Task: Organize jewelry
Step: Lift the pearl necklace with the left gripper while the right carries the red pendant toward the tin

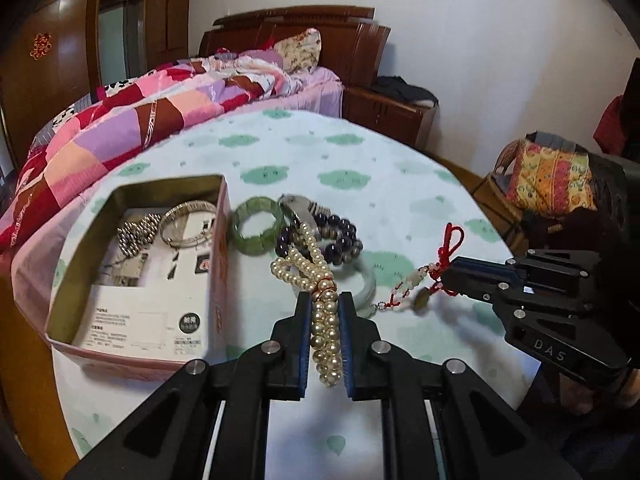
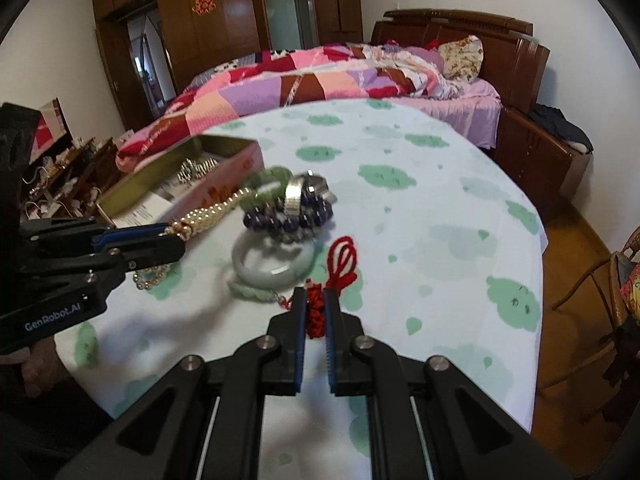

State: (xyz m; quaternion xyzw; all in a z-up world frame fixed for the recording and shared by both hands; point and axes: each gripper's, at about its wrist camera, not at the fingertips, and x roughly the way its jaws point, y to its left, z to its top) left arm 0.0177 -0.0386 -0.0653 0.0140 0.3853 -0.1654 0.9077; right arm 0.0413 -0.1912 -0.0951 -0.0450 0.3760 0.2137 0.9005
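Now pick-up step — left tool (image 1: 325,304) pinching pearls (image 1: 325,332), right tool (image 2: 316,300) pinching red cord (image 2: 316,312). Next: carry pearls over box (image 1: 218,276), let go inside.

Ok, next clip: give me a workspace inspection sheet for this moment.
Surface: round table under a white cloth with green blotches.
Job's things: pink box holding a silver bangle and metal beads; green bracelet, watch, purple beads and pale jade bangle piled beside it.
Clutter: nothing seen.
Grippers: left gripper shut on pearl strand; right gripper shut on red cord charm.
Cables: nothing seen on the table.
Surroundings: bed with patchwork quilt, wardrobe, chair.
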